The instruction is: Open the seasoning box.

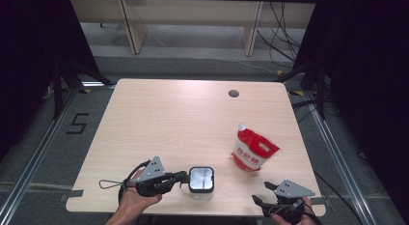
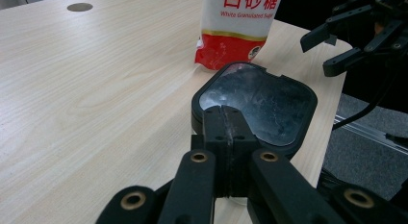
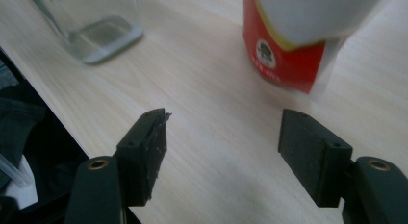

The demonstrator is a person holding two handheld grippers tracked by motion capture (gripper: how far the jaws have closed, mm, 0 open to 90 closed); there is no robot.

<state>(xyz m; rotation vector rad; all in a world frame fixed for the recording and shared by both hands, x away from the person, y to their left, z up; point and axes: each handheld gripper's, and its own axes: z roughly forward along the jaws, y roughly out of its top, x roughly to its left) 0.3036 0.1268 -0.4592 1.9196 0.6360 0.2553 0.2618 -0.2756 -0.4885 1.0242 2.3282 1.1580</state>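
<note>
A clear container [image 1: 201,180] with a black, windowed lid [image 2: 260,104] stands near the table's front edge. My left gripper [image 1: 182,177] lies level at its left side, jaws pressed together on the lid's near rim [image 2: 226,132]. A red and white sugar pouch [image 1: 253,148] stands upright to the container's right and a little farther back, also seen as the pouch [image 2: 238,27] and the pouch [image 3: 288,46]. My right gripper [image 1: 260,192] hovers at the front right corner, open with nothing between its fingers [image 3: 221,137]. It points toward the pouch and stays apart from it.
The light wooden table [image 1: 193,119] has a round cable hole [image 1: 234,93] at the back right. Black curtains stand on both sides, and a white desk frame stands behind. The table's front edge runs just under both hands.
</note>
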